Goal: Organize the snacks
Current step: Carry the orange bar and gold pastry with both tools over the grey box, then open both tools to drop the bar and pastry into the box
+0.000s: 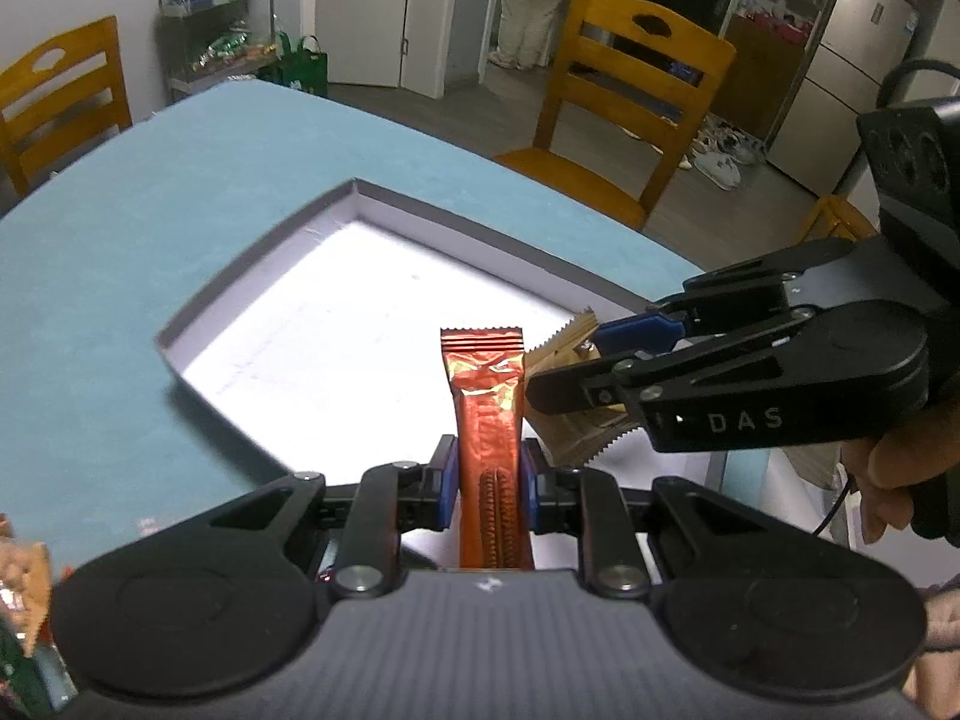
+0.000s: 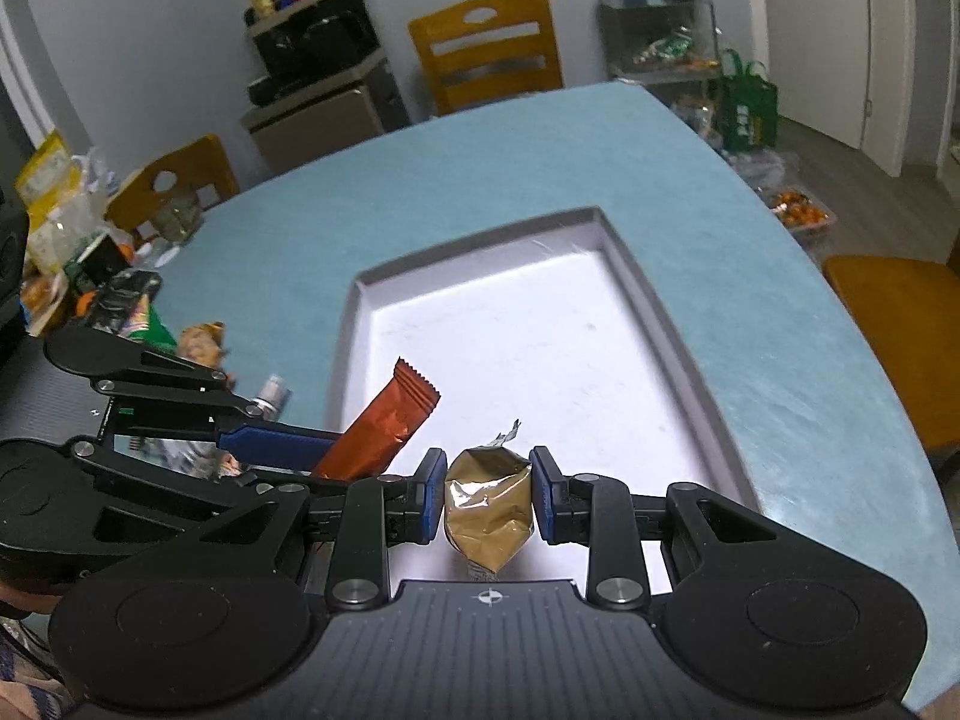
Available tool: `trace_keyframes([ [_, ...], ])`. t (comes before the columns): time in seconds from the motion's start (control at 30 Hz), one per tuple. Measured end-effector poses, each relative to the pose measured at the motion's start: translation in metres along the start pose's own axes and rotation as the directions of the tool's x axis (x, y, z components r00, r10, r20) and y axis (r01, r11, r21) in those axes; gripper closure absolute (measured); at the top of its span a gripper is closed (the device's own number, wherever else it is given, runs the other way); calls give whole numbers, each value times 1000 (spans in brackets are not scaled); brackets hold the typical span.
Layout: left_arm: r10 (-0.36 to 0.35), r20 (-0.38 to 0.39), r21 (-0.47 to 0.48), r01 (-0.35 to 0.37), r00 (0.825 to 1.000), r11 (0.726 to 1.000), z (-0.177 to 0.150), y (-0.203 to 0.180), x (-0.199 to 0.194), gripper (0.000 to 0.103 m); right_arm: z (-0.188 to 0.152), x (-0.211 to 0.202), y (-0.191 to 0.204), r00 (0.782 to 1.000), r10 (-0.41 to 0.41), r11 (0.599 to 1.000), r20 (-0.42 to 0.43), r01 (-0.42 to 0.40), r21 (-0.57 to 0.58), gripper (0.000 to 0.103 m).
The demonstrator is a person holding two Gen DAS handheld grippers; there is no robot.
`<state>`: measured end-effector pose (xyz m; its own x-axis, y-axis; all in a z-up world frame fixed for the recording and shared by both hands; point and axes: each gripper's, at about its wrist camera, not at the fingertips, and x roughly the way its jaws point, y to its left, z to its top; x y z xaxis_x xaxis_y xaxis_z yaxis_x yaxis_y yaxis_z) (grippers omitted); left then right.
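Closest to my left lens, the left gripper (image 1: 487, 483) has its jaws pinching the orange snack bar (image 1: 487, 420), blue pads pressed against both of its long sides. That bar's long axis runs straight out along the fingers toward 12 o'clock, its crimped end leading and hanging over the near part of the white tray (image 1: 264, 276). From my right lens, the right gripper (image 2: 489, 495) has its jaws pinching a gold wrapped snack (image 2: 489, 504), a short crumpled packet with its twisted tail poking up toward 12 o'clock.

Both packets sit above the tray's near end, and I can't tell whether either one is touching the floor of it. The tray itself lies on the blue bench (image 1: 150, 228), its long axis running away from me toward 12 o'clock in the right view, and most of its floor ahead shows bare.

What the coming move turns on, as I judge it: the 2 grippers crowd each other. In the left view the right gripper (image 1: 570, 387) comes in from 3 o'clock with its tip just beside the bar's upper half. In the right view the bar (image 2: 384, 432) leans in from 10 o'clock. I'd judge the bar wants laying lengthwise along the tray, with the gold packet set to its 3 o'clock side, so the hands should part before either lets go
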<state>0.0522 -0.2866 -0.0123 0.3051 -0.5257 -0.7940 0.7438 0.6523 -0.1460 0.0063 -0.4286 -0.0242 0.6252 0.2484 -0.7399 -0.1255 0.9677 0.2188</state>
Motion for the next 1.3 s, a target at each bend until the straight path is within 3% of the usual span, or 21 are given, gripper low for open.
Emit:
trace_keyframes([
  [0.37, -68, -84, -54, 63, 994, 997, 1, -7, 37, 87, -9, 1, -24, 999, -9, 999, -52, 11, 33, 71],
  [0.57, -105, -117, -50, 100, 987, 994, -5, -11, 52, 86, -19, 5, -47, 989, 81, 984, -121, -60, 166, 69],
  [0.63, -104, -128, -38, 99, 986, 994, -6, -13, 57, 86, -21, 5, -49, 990, 71, 984, -122, -49, 171, 68],
  [0.73, -104, -143, -29, 101, 984, 994, -8, -13, 62, 82, -20, 5, -50, 990, 57, 985, -125, -35, 167, 59],
  [0.8, -107, -156, -18, 105, 982, 994, -11, -15, 64, 76, -18, 4, -49, 991, 49, 987, -122, -30, 156, 43],
  [0.83, -105, -163, -4, 106, 981, 994, -11, -16, 66, 71, -17, 2, -49, 992, 46, 988, -120, -28, 150, 41],
  [1.03, -79, -166, 110, 98, 983, 989, -23, -28, 61, 57, -10, -5, -50, 994, 14, 993, -113, -1, 116, 38],
  [1.3, -61, -168, 122, 83, 984, 989, -27, -20, 52, 55, -16, -5, -48, 988, -26, 997, -154, 37, 74, 38],
])
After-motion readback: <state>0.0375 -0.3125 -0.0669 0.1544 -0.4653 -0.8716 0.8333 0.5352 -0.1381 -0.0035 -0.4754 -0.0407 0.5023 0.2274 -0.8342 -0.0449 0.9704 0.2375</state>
